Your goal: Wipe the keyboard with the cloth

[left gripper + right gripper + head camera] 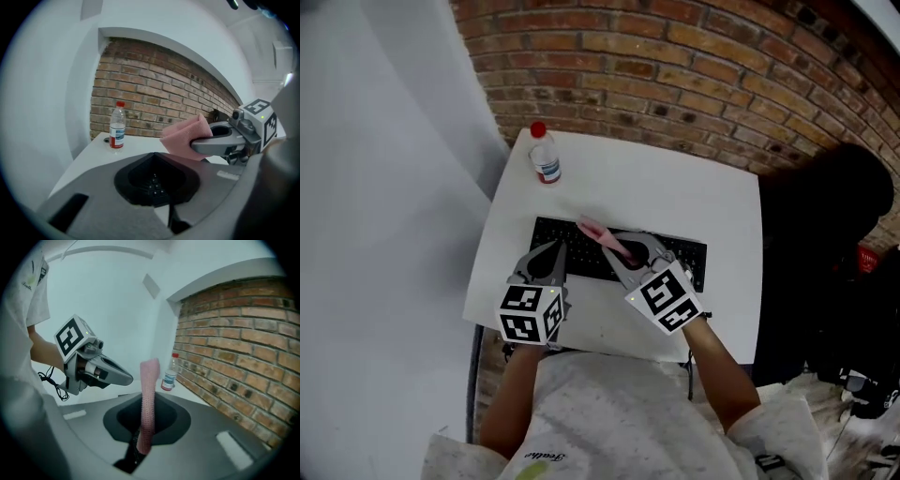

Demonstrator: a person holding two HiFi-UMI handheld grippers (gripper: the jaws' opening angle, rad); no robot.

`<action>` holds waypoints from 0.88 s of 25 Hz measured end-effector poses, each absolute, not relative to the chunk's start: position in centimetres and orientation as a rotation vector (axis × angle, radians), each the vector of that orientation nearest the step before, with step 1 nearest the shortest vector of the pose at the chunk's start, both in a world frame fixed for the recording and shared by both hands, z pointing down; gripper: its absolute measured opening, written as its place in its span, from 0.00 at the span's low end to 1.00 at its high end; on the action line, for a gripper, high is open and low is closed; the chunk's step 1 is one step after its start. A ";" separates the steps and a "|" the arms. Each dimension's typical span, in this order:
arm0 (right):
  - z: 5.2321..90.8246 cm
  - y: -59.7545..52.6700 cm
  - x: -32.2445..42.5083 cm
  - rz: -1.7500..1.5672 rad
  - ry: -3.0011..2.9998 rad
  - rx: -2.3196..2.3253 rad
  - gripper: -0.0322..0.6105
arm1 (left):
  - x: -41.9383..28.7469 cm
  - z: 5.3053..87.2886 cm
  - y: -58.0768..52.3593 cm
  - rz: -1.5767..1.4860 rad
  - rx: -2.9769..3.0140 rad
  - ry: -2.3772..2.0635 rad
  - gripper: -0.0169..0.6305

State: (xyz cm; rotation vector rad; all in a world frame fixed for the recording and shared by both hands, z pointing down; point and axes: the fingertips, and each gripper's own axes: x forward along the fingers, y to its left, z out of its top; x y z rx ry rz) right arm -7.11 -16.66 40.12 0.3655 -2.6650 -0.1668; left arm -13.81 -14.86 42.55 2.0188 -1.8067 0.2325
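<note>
Bottle (546,157): is standing upright beyond the left end of the keyboard (586,261), well apart from it. It is wearing a red cap and a label round its clear body.

Table (675,187): white, is carrying both the keyboard and the bottle. Its far edge is running along behind the keyboard, against a brick wall (694,56).

Left gripper (555,251): is sitting over the keyboard's left end, with its jaws pressed together and nothing between them. In the left gripper view, a few keys are showing through the hollow behind the jaw tips. Whether the tips are touching the keys cannot be told. The person's left forearm (511,394) is reaching in from the keyboard's near side.

Keyboard: black, is lying flat across the table with its long side facing the person. The two grippers are covering much of its left and middle parts, and its right end is showing bare.

Cloth (598,232): pink and folded, is sticking out of the right gripper's (623,248) jaws as a narrow strip. It is pointing toward the keyboard's far edge, left of the middle. Whether it is pressing on the keys cannot be told.

Right gripper: is hanging over the keyboard's middle, just beside the left gripper, with its jaws clamped on the cloth. The right gripper view is showing the cloth rising straight up from between the closed tips.

Dark bulk (825,244): is standing off the keyboard's right end, past the table edge, too dark to make out.
</note>
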 end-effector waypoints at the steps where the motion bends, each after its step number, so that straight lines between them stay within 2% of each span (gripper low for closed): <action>1: 39.8 -17.3 -6.1 -0.134 -2.676 0.428 0.09 | -13.0 42.3 -15.4 0.249 2.048 -1.788 0.02; 12: 39.4 -19.8 5.2 0.160 -2.646 1.002 0.08 | -5.7 41.0 -18.8 0.339 2.260 -1.600 0.02; 22: 39.9 -19.6 7.5 0.233 -2.648 1.071 0.08 | -2.8 41.1 -19.3 0.336 2.308 -1.523 0.02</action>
